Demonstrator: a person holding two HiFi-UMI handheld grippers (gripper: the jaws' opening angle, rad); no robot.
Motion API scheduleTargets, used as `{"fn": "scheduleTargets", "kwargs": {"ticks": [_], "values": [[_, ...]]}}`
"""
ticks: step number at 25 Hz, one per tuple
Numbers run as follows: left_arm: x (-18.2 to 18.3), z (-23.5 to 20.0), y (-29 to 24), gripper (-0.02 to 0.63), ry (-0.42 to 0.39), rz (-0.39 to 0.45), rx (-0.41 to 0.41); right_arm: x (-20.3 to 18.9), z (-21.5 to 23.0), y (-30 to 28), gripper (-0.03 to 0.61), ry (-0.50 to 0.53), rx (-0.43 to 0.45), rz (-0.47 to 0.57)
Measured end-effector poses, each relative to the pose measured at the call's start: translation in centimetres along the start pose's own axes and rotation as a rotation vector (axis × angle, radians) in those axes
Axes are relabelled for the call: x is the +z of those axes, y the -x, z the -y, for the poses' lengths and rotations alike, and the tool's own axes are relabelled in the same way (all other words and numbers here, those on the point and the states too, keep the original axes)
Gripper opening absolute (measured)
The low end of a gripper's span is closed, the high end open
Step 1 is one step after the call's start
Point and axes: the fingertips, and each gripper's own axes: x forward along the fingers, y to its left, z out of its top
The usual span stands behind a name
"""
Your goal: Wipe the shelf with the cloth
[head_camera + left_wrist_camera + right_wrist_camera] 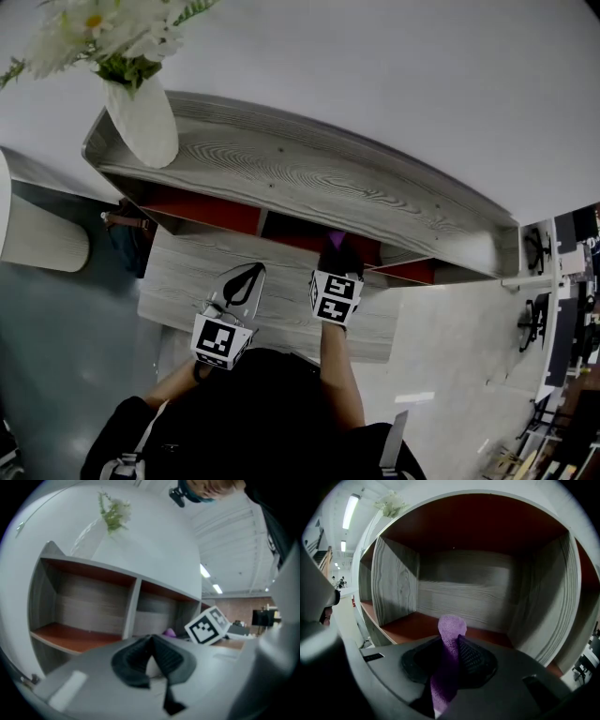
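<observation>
At the shelf mouth, cloth pinched and pointing in.
Outside the shelf (309,178), my left tongs (152,656) hang back, tips pressed together on nothing. My right tongs (454,656) are nearer, pinching the purple cloth (451,630), which stands lengthwise along the jaws, toward the red-brown floor board (408,623) just ahead and below. Whether it touches I cannot tell; from above, the shelf's top hides the inside.
</observation>
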Motion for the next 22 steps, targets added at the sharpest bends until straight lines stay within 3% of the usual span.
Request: {"fn": "scheduleTargets", "kwargs": {"ticks": [14, 22], "values": [[-0.3, -4.6, 5.3, 0.005, 0.032, 0.026, 0.141, 1.8, -7.9, -1.5, 0.075, 0.092, 0.127, -0.012], [-0.6, -5.3, 7.2, 0.005, 0.035, 0.030, 0.172, 2.4, -11.3, -1.7, 0.075, 0.132, 0.198, -0.004]]}}
